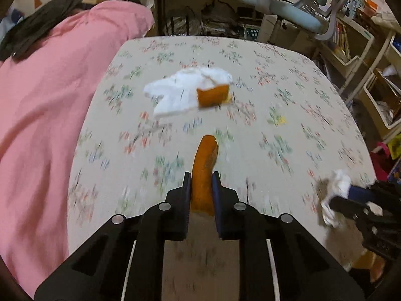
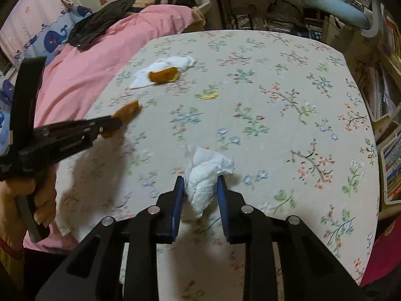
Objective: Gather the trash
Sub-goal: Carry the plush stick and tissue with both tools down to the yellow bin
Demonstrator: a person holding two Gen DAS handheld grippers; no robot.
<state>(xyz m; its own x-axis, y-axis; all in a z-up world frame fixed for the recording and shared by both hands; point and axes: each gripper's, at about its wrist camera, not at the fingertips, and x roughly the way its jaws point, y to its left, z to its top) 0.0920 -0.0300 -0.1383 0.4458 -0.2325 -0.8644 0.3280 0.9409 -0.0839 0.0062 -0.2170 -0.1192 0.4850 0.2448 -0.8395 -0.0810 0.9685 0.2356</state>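
A home bedroom — floral-sheeted bed point(image 2: 275, 80), pink quilt point(image 1: 50, 100), whale-print pillow point(image 2: 52, 37), desk chair point(image 1: 295, 12).

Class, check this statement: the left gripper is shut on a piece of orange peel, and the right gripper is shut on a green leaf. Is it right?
Not quite. The left gripper does clamp orange peel, but the right gripper is shut on a crumpled white tissue, as the right wrist view shows.

A floral bedsheet point(image 2: 275, 80) covered the bed, a pink quilt point(image 1: 50, 100) bunched at its left. Beyond stood a pale blue chair point(image 1: 288, 12) and bookshelves point(image 1: 351, 42).
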